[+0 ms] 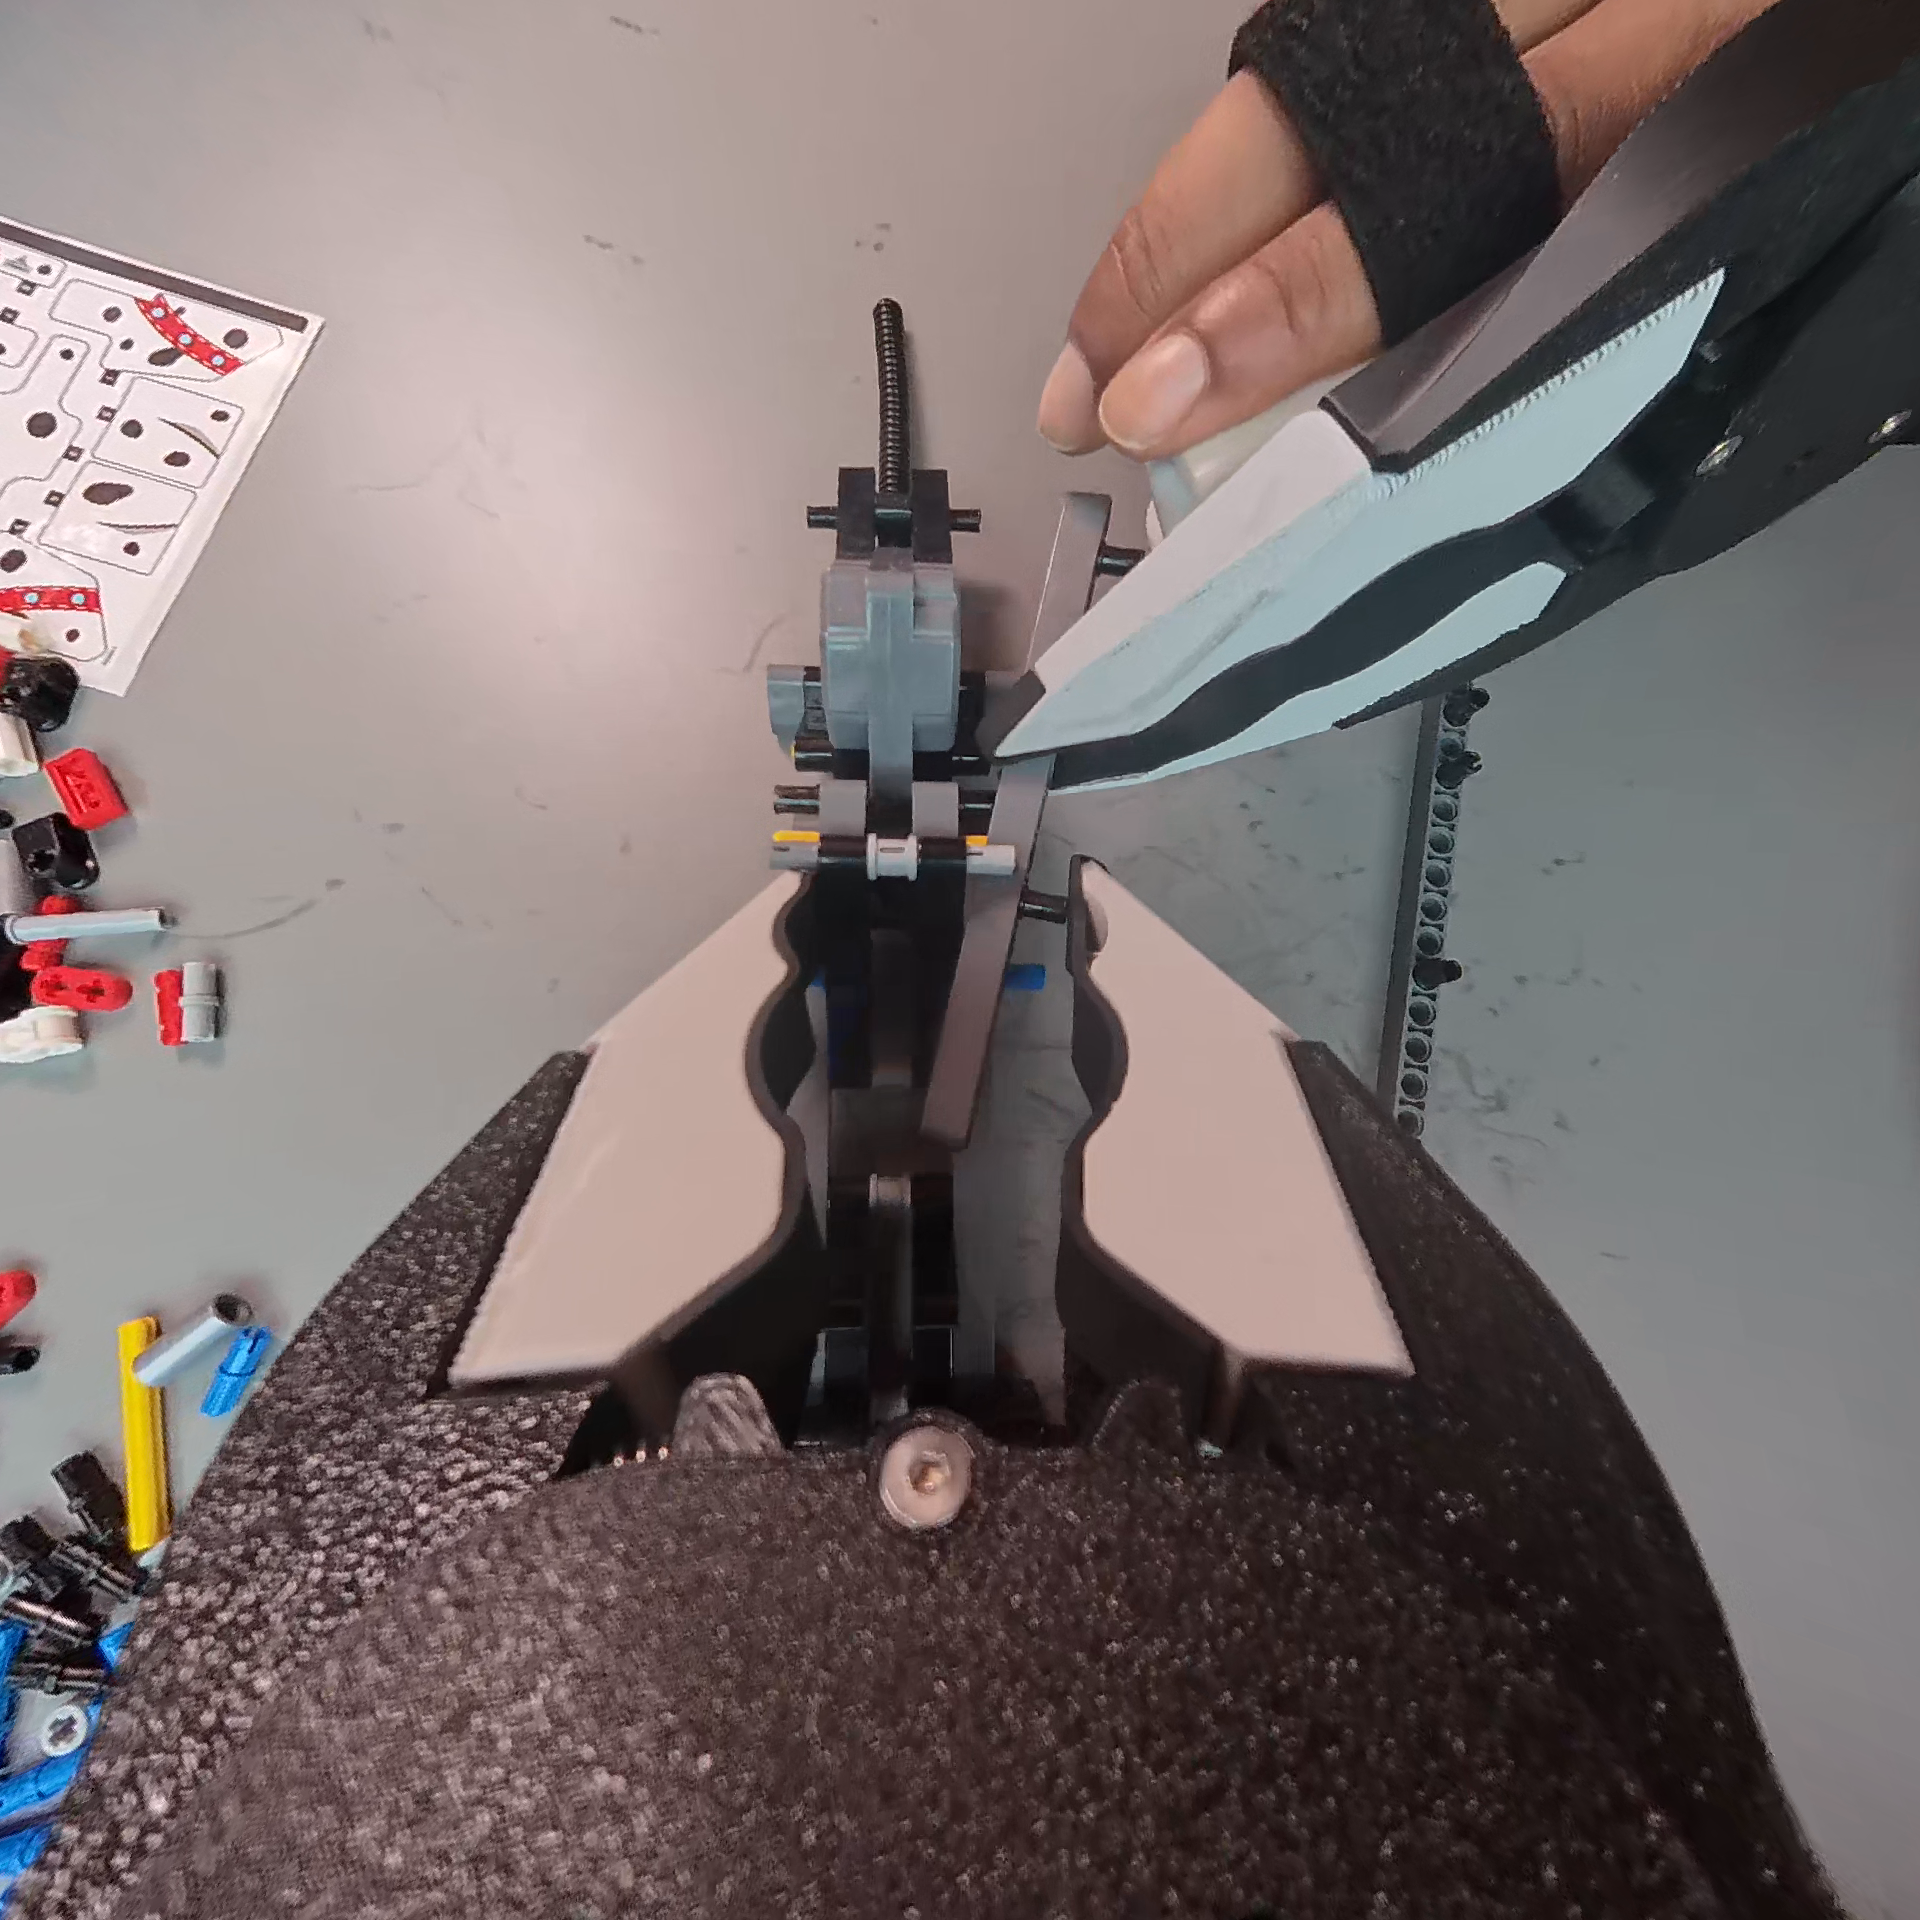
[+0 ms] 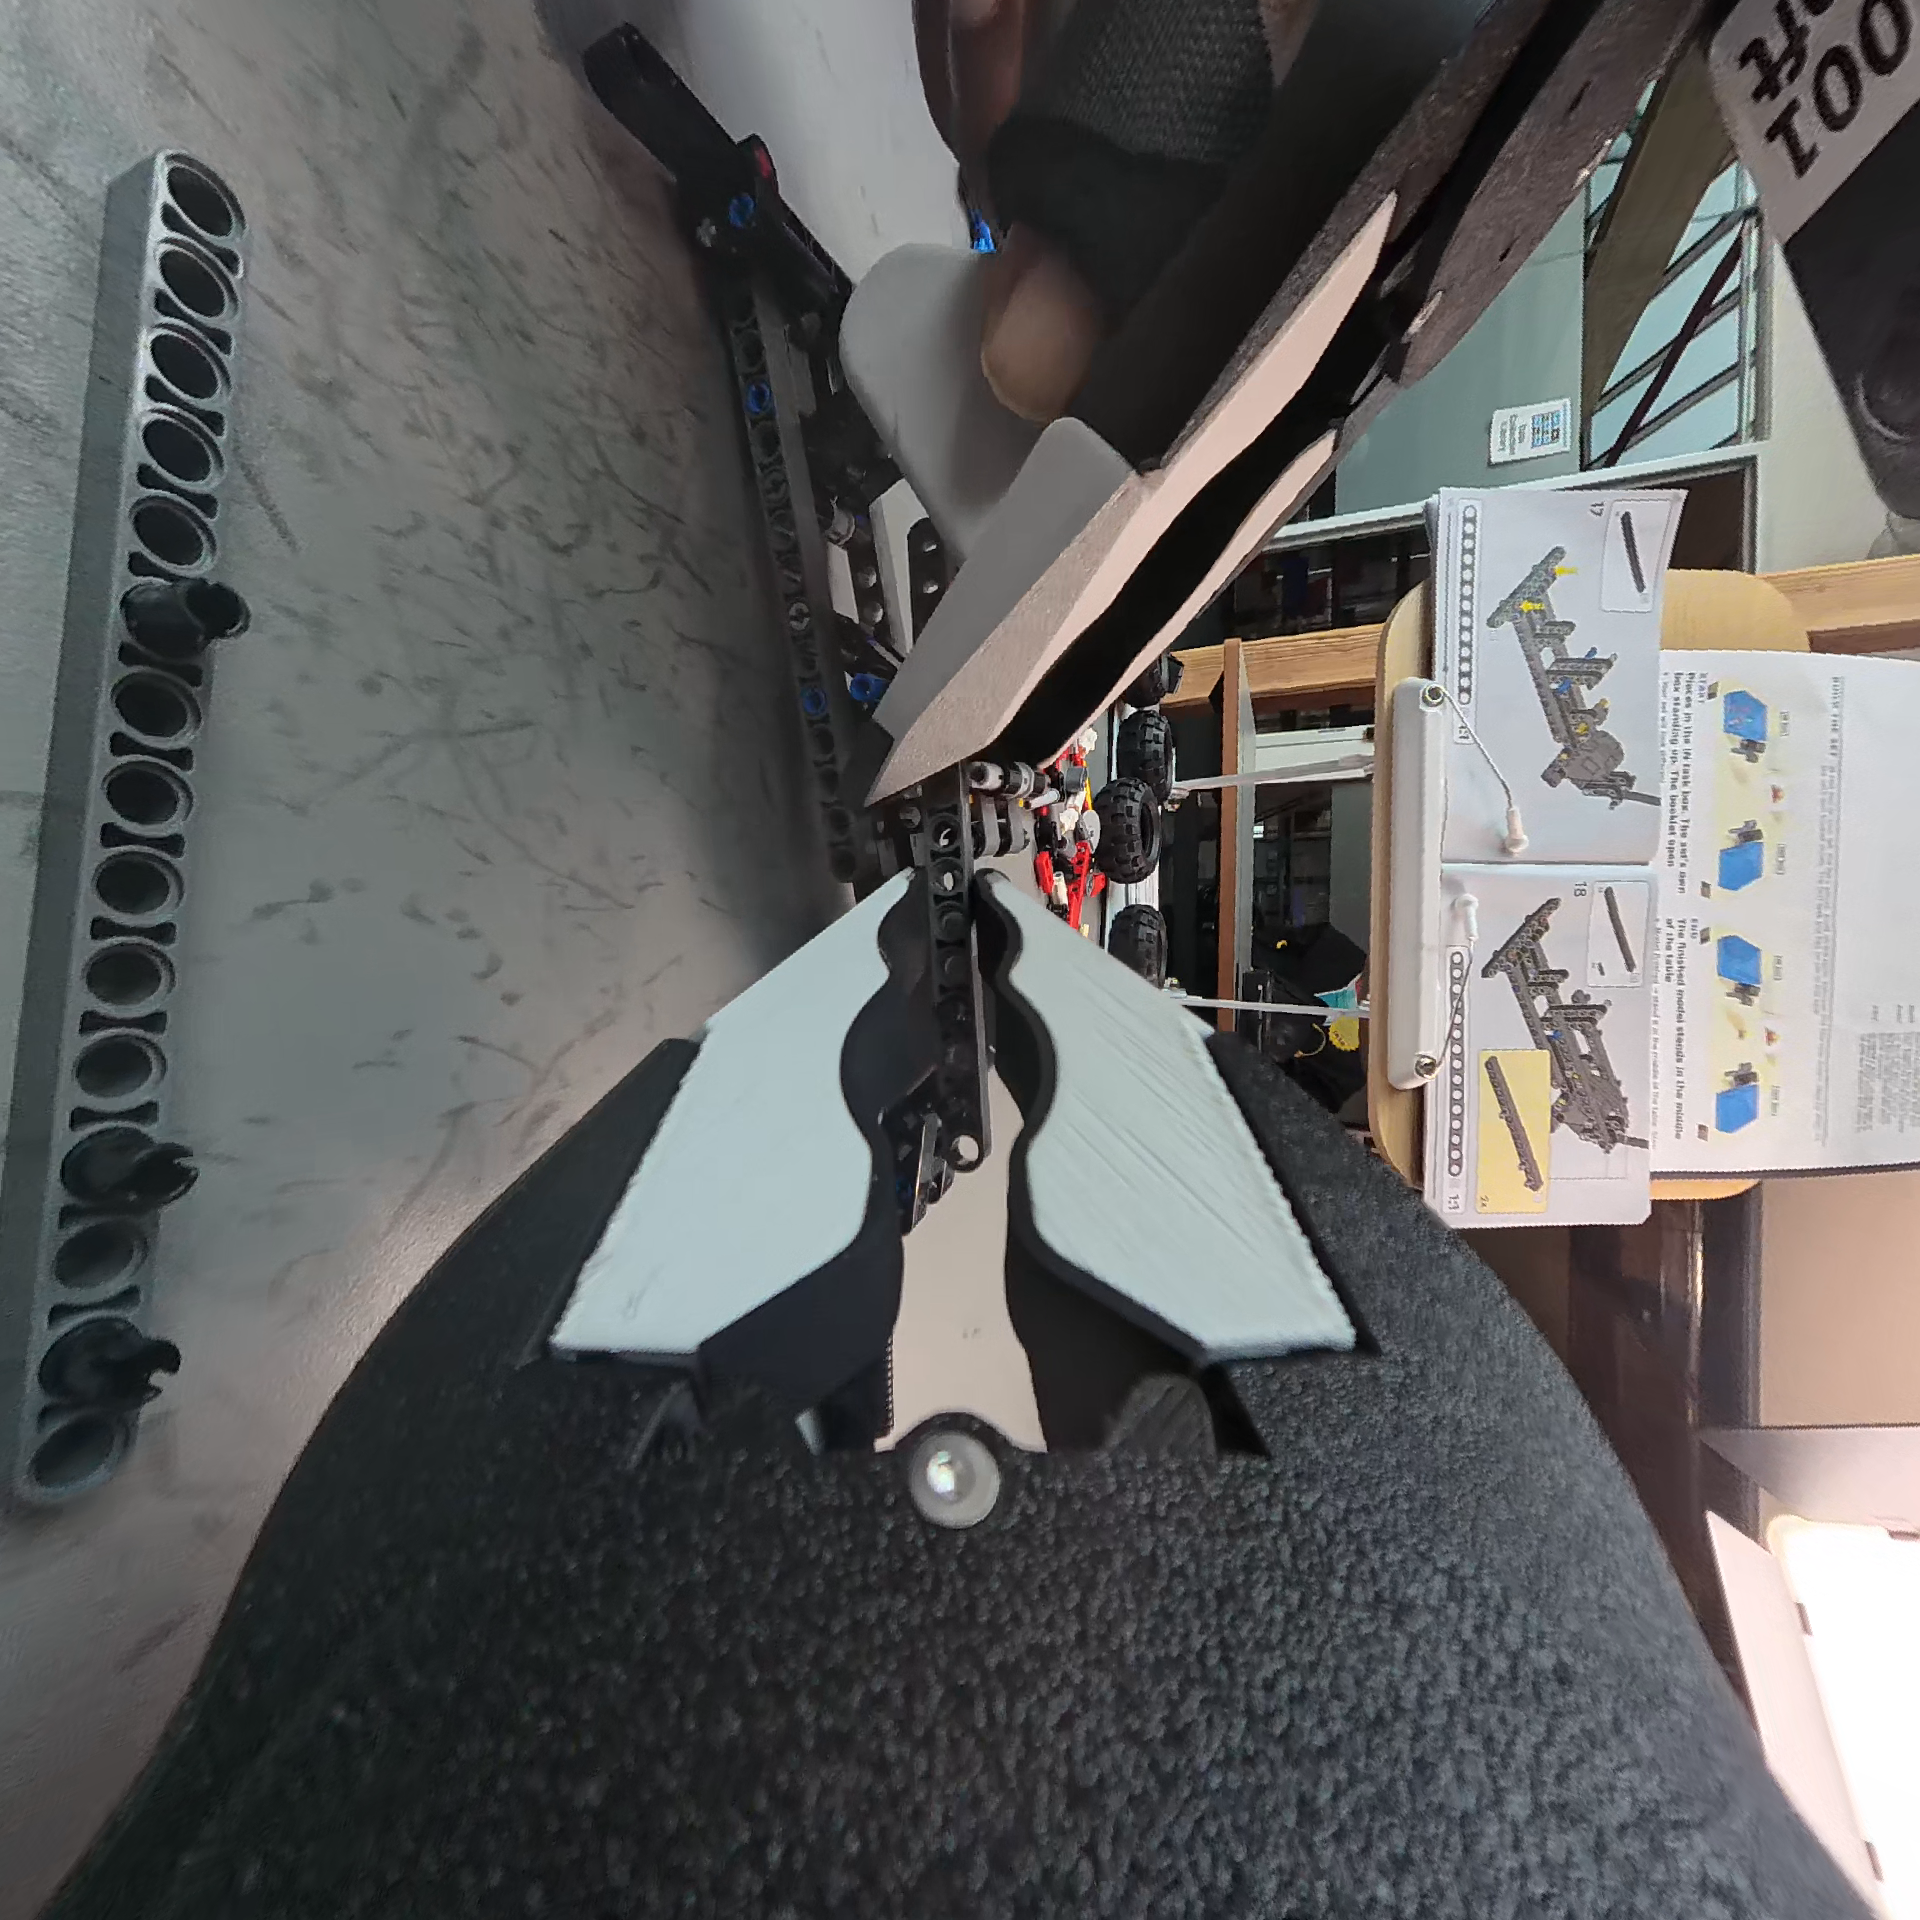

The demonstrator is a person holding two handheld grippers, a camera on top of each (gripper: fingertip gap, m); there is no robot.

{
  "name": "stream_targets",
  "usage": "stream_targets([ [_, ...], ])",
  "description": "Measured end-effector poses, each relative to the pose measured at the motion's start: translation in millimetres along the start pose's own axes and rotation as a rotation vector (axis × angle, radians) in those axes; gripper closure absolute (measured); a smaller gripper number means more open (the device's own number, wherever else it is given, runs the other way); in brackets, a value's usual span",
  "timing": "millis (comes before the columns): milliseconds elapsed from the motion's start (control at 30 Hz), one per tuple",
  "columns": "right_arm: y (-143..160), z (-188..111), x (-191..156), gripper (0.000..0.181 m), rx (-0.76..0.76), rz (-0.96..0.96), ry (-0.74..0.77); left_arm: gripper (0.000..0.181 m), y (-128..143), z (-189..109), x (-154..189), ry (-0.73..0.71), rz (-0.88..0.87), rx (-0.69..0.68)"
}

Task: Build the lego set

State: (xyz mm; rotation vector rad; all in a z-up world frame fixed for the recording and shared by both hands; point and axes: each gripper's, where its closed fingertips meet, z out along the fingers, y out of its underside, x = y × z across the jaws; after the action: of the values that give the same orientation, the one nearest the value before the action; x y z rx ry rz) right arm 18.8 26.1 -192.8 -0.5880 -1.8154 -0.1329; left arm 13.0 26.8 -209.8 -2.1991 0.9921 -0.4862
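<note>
Lego frame: the dark grey and black assembly (image 1: 888, 727) stood between the two claws, raised off the grey counter (image 1: 468, 520), with a grey block near its top and a black ribbed rod (image 1: 896, 390) poking out beyond it.
Side beam: a dark grey holed beam (image 1: 997, 914) ran along the frame's right flank, tilted away from the body, with black pins sticking out of it.
Left claw: the left claw (image 1: 940, 1039) stood around the lower part of the frame; its left finger lay against the frame, while a gap showed between the right finger and the side beam, so a firm grip could not be told.
Right claw: the right claw (image 2: 945, 935) was clamped on a black holed beam (image 2: 956, 997) at the frame's end; in the left wrist view its tips (image 1: 1023, 743) met the frame's right side.
Hand: a hand (image 1: 1195, 291) with a black strap over one finger held the right claw.
Spare beam: a long grey holed beam (image 2: 125, 810) with black pins in it lay flat on the counter, well apart from the frame.
Loose parts: red, black, blue, yellow and grey pieces (image 1: 94, 987) lay scattered at the counter's left, near a sticker sheet (image 1: 114, 447).
Booklet: an instruction booklet (image 2: 1538, 852) stood open on a stand beyond the counter, black tyres (image 2: 1132, 821) near it.
</note>
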Motion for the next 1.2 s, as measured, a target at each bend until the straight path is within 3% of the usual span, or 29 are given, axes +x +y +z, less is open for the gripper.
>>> stream_targets([
  [400, 3, 4, 2, 0.174, 0.019, 0.005, 0.005, 0.118, -9, -18, -11, 0.028, -0.034, 0.017],
  [567, 4, 5, 1, 0.174, 0.024, 0.004, 0.004, 0.113, -12, -8, -10, 0.054, 0.005, -0.065],
  [867, 5, 7, 1, 0.174, 0.041, -0.005, 0.000, 0.124, -5, 5, -10, 0.103, 0.081, -0.240],
  [1200, 4, 8, 1, 0.174, 0.072, -0.076, 0.038, 0.128, -5, 7, -12, 0.090, 0.097, -0.238],
])
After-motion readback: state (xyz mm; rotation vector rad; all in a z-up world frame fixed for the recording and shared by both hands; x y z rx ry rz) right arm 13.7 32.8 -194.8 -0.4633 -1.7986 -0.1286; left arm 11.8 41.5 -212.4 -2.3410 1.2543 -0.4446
